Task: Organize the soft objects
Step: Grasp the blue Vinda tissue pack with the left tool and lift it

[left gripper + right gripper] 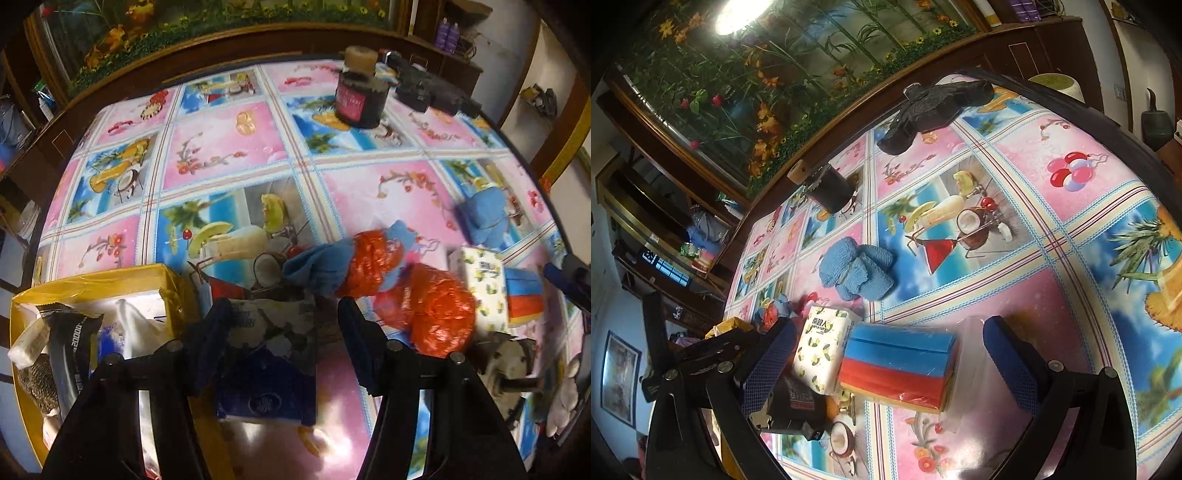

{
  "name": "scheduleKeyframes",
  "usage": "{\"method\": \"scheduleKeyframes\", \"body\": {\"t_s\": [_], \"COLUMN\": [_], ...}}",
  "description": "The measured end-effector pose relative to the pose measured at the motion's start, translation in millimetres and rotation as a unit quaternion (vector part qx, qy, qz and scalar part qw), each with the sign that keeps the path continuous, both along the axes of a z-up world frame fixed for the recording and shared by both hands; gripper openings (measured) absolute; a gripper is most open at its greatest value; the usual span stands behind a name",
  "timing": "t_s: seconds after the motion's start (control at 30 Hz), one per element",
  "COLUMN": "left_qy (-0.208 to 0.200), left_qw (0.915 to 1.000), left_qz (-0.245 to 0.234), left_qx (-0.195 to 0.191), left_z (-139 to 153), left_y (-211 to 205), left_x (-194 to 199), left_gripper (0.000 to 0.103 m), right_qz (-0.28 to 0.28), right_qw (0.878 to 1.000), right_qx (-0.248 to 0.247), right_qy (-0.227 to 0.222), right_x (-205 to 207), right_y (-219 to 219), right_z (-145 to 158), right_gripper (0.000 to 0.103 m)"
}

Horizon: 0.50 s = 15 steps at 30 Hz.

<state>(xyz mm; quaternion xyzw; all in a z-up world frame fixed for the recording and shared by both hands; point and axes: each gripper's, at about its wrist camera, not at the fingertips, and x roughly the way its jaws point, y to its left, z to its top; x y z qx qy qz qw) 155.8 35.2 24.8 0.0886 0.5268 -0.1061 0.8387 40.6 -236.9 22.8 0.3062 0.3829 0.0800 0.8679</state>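
My left gripper is open; a blue and grey patterned tissue pack lies between its fingers, touching the left one, next to a yellow box that holds several soft packs. Just ahead lie red mesh bundles with blue cloth. My right gripper is open around a wrapped stack of blue, red and yellow sponges. A white lemon-print tissue pack lies left of the sponges. A tied blue knit cloth lies farther on.
A dark jar with a tan lid and black tools stand at the table's far side. A dark packet lies by my right gripper's left finger. The table wears a pink and blue fruit-print cover.
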Motion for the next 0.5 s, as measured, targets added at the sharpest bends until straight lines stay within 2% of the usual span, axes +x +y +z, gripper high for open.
{"method": "scheduleKeyframes", "body": {"t_s": [0.07,0.13,0.17,0.37,0.5], "left_qy": [0.000,0.003,0.003,0.010,0.016], "left_qw": [0.9999,0.9999,0.9999,0.9995,0.9997], "left_qz": [0.006,0.010,0.008,-0.006,-0.011], "left_qx": [0.014,0.012,0.012,0.029,0.017], "left_z": [-4,-5,-4,-3,-2], "left_y": [1,5,5,-3,-6], "left_x": [2,1,-1,-26,-51], "left_gripper": [0.058,0.056,0.047,0.045,0.045], "right_qz": [0.000,-0.001,-0.001,-0.004,-0.008], "right_qw": [1.000,1.000,1.000,1.000,1.000], "right_qx": [-0.001,-0.002,-0.004,-0.006,-0.008], "right_qy": [0.001,0.003,0.003,0.010,0.017], "right_x": [1,1,2,4,5], "right_y": [1,2,2,2,0], "right_z": [0,-1,-1,-4,-6], "right_gripper": [0.102,0.102,0.102,0.102,0.102]}}
